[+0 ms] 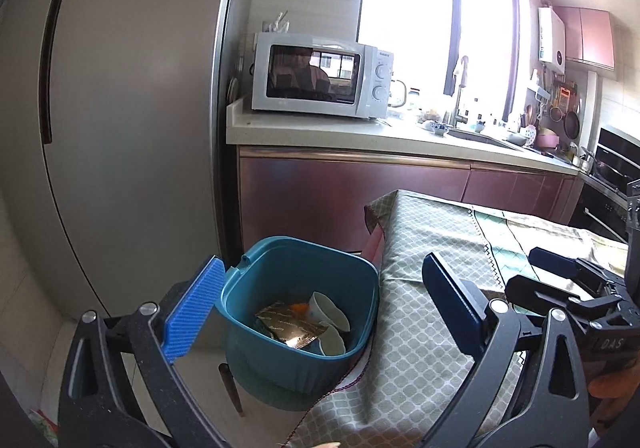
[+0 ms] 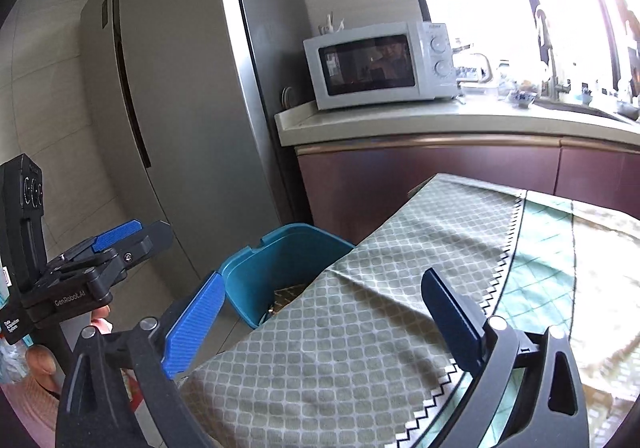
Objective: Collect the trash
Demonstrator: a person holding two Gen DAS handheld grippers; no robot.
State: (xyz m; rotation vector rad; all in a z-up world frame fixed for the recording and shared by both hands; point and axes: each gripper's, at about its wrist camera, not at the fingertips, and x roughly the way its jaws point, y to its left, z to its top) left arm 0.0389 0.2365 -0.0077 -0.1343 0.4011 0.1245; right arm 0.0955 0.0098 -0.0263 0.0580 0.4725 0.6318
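Partly hidden, the teal bin (image 2: pixel 280 268) sits left of the cloth-covered bench (image 2: pixel 380 308); from our right view its contents are cut off. Left view shows cups (image 1: pixel 326 308) and a gold wrapper (image 1: pixel 290 326) inside. Left gripper (image 1: pixel 320 308) hovers above it, jaws wide, empty. Right gripper (image 2: pixel 320 316) wide over bench, empty.
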